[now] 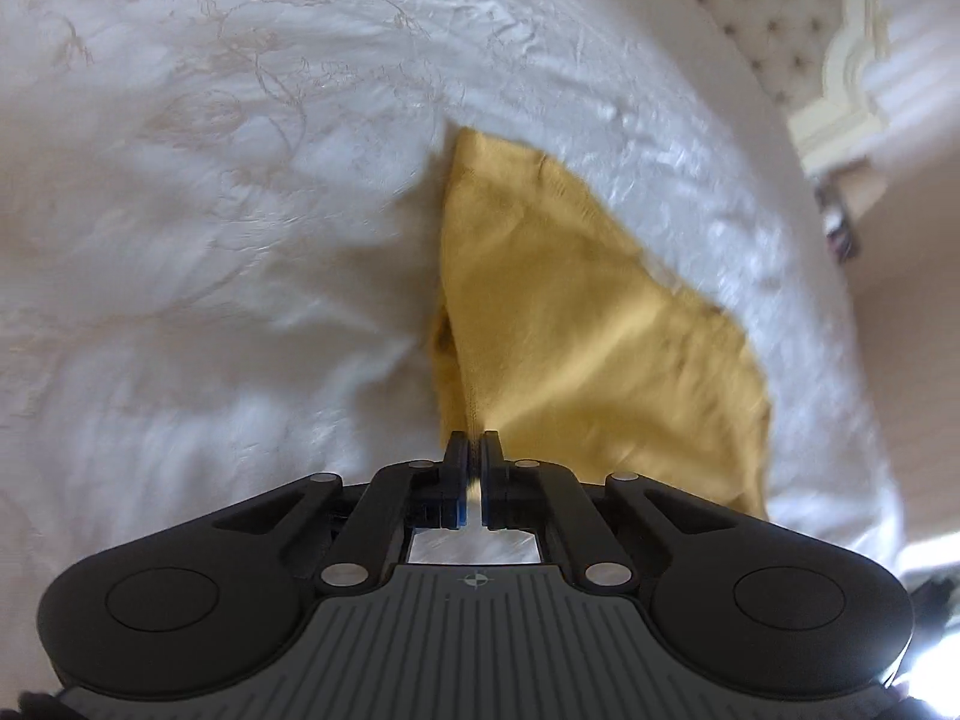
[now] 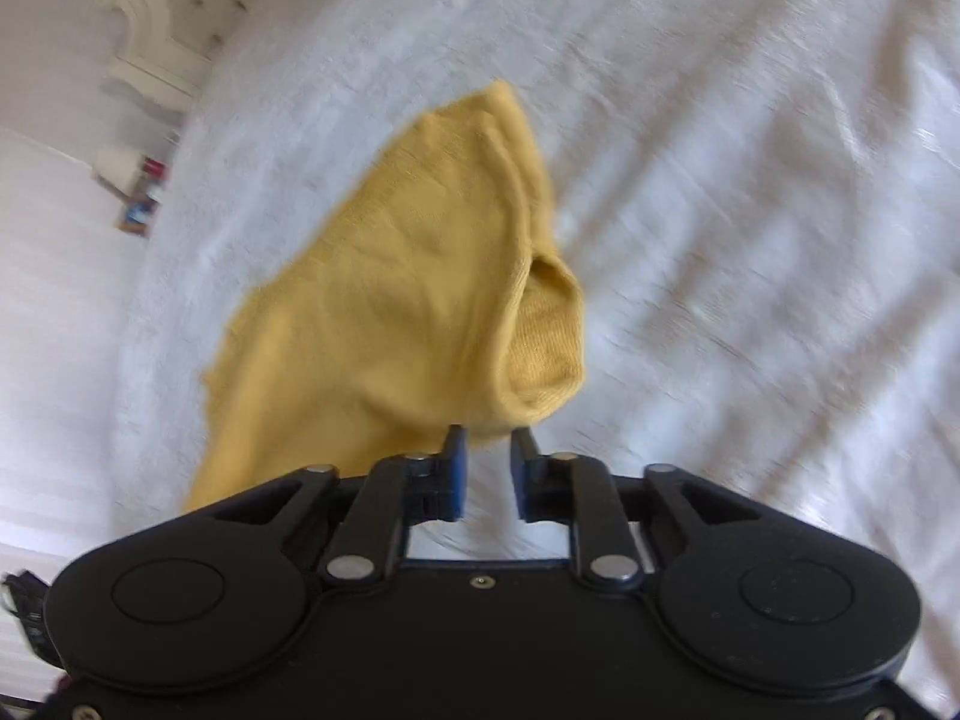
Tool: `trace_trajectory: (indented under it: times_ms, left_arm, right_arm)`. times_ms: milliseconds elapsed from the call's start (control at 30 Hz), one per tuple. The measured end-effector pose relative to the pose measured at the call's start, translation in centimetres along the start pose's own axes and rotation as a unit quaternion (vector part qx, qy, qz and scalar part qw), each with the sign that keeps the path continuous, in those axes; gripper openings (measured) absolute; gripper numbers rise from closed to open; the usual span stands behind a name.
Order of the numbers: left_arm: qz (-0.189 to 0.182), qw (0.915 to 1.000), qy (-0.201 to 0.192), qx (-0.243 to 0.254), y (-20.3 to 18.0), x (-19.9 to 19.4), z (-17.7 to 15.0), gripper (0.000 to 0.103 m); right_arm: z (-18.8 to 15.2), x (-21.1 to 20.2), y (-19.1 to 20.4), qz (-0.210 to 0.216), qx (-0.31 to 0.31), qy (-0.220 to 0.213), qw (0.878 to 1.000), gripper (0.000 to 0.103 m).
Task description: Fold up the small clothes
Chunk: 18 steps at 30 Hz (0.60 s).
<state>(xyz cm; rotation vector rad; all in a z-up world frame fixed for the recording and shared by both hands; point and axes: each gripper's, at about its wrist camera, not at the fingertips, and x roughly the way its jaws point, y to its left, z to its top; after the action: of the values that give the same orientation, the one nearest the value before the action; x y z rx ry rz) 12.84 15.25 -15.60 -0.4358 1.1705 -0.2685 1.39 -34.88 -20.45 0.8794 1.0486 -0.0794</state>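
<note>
Above the bed (image 1: 240, 240), the left tongs (image 1: 475, 450) are clamped on a yellow garment's (image 1: 570, 312) edge; the right tongs (image 2: 489, 450) stand partly open, the cloth's hem just beyond their tips.

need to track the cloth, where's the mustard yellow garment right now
The mustard yellow knit garment hangs just above the white textured bedspread, pinched at one edge by the left hand-held gripper; its cuff-like opening sits just ahead of the right hand-held gripper.
</note>
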Motion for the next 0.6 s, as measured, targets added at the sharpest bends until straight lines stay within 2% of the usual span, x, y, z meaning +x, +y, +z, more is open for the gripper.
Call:
trace_trajectory:
  times_ms: [33,67,133,200,233,267,333,433,600]
  left_arm:
    - [0.021,0.9996,0.006,0.019,-0.1,0.1,-0.3,0.004]
    - [0.032,0.999,0.012,0.029,-0.1,0.3,-0.5,0.005]
    - [0.039,0.9985,0.006,0.039,-0.1,0.0,-0.5,0.007]
    - [0.041,0.998,-0.016,0.046,-0.2,-0.5,0.1,0.023]
    - [0.036,0.9976,-0.03,0.051,-0.3,-0.7,0.7,0.036]
    - [0.031,0.9971,-0.043,0.055,-0.5,-0.7,1.3,0.044]
    - [0.024,0.9956,-0.063,0.065,-1.1,-0.3,2.9,0.049]
    - [0.033,0.9924,-0.078,0.09,-2.3,1.6,5.7,0.054]
    - [0.051,0.9876,-0.071,0.13,-3.6,5.9,9.2,0.057]
  right_arm:
    - [-0.3,0.1,-0.5,-0.015,0.003,0.009,1.0,0.045]
    - [-0.5,0.1,-0.8,-0.025,0.003,0.009,1.0,0.045]
    - [-0.5,-0.4,-0.9,-0.034,-0.01,-0.005,0.999,0.048]
    - [0.1,-1.1,-0.3,-0.037,-0.039,-0.034,0.998,0.057]
    - [0.6,-1.3,0.1,-0.035,-0.052,-0.048,0.997,0.061]
    - [1.3,-1.3,0.8,-0.033,-0.069,-0.062,0.995,0.061]
    - [3.1,-0.7,2.0,-0.031,-0.1,-0.077,0.992,0.061]
    - [6.0,1.0,3.9,-0.031,-0.136,-0.089,0.986,0.061]
    - [9.8,4.9,6.2,-0.032,-0.175,-0.081,0.981,0.061]
